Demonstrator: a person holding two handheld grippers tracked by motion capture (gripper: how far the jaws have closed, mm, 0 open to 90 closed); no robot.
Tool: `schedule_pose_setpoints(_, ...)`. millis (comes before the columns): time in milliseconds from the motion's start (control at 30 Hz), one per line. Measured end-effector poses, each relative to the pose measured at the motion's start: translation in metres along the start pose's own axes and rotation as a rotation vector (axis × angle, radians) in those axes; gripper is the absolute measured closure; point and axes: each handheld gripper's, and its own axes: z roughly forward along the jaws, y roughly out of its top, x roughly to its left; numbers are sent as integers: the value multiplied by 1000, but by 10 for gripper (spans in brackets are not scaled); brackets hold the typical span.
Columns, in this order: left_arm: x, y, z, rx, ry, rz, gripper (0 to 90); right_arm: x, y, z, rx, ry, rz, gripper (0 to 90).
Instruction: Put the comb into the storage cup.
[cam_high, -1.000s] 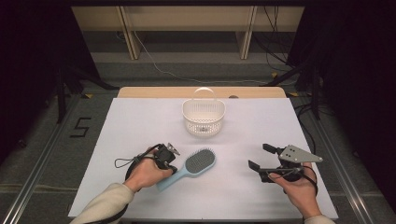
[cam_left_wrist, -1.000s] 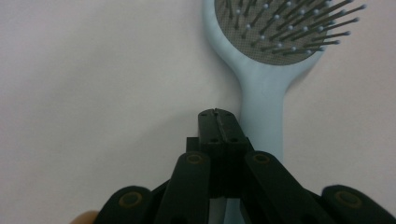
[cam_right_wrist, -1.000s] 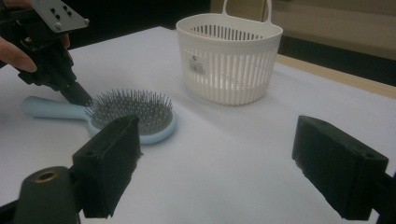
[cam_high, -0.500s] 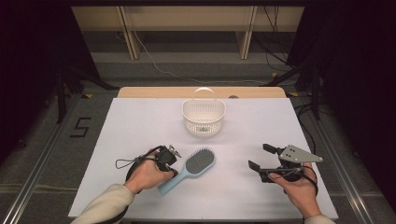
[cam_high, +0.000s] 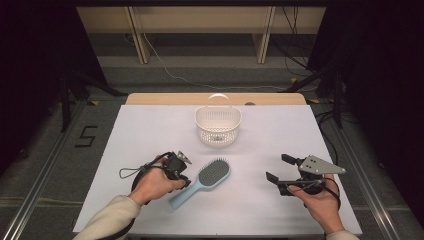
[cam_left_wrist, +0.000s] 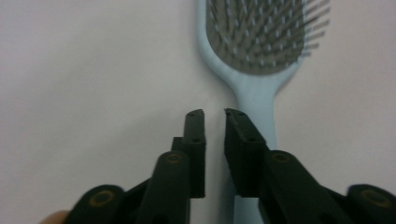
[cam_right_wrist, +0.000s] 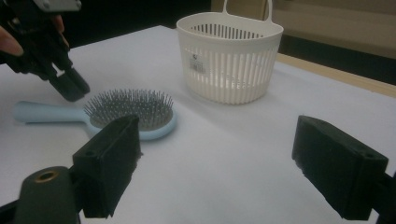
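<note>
Since the earlier frame, barely shifted: left gripper at the same near-left spot beside the hairbrush, its jaws just been opening from pressed together to a narrow gap, nothing between them. Nearest on the left, a sleeve and hand coming in from the near edge of the table, wrapped around that gripper, cable looping off to the left. Seen along the left gripper, jaws slightly apart over bare table, tips just left of the pale blue handle, right jaw lying over the handle's edge, contact impossible to tell. Near right, the other hand holding the right gripper, grey three-cornered plate on top, jaws standing wide apart, clamped on nothing, well apart from the hairbrush. Along the right gripper, wide gap framing bare white table. Between the two hands, hairbrush lying flat, bristles up, handle pointing near-left, grey oval head toward far-right. Farther on, at mid-table, white slotted basket standing upright with its handle loop raised, well apart from the hairbrush. Beyond that, the table's wooden far edge, then dark floor with table legs and cables.
</note>
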Motion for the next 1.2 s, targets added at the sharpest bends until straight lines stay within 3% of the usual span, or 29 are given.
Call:
schedule_pose_setpoints(67, 1, 3, -9, -61, 5, -16, 572, -1, 0, -1, 0, -4, 6, 162)
schedule_pose_setpoints(233, -2, 5, -15, -101, 11, 8, 324, -2, 0, -1, -1, -6, 9, 163)
schedule_pose_setpoints(300, -4, 5, -15, -111, 40, 38, 276, -2, 0, -1, 1, -6, 9, 163)
schedule_pose_setpoints(333, -6, 5, -14, -121, 61, 86, 183, -2, -1, -1, 4, -6, 5, 164)
schedule_pose_setpoints(467, -8, 6, -14, -134, 80, 106, 104, -2, -1, -1, -1, -6, 7, 164)
schedule_pose_setpoints(600, -9, 6, -13, -141, 83, 100, 14, -2, -1, -1, 1, -7, 8, 164)
schedule_pose_setpoints(667, -9, 7, -13, -147, 82, 74, 0, -2, -1, -1, 2, -6, 7, 164)
schedule_pose_setpoints(767, -9, 8, -12, -146, 88, 68, 0, -2, -1, -1, 2, -6, 6, 164)
schedule_pose_setpoints(1033, -14, 8, -7, -119, 73, 101, 0, -2, -1, -1, 4, -6, 5, 165)
schedule_pose_setpoints(1100, -16, 8, -5, -101, 79, 96, 2, -3, -1, -1, 5, -7, 4, 165)
schedule_pose_setpoints(1200, -18, 9, -2, -38, 82, 110, 70, -3, -1, -1, 5, -8, 4, 165)
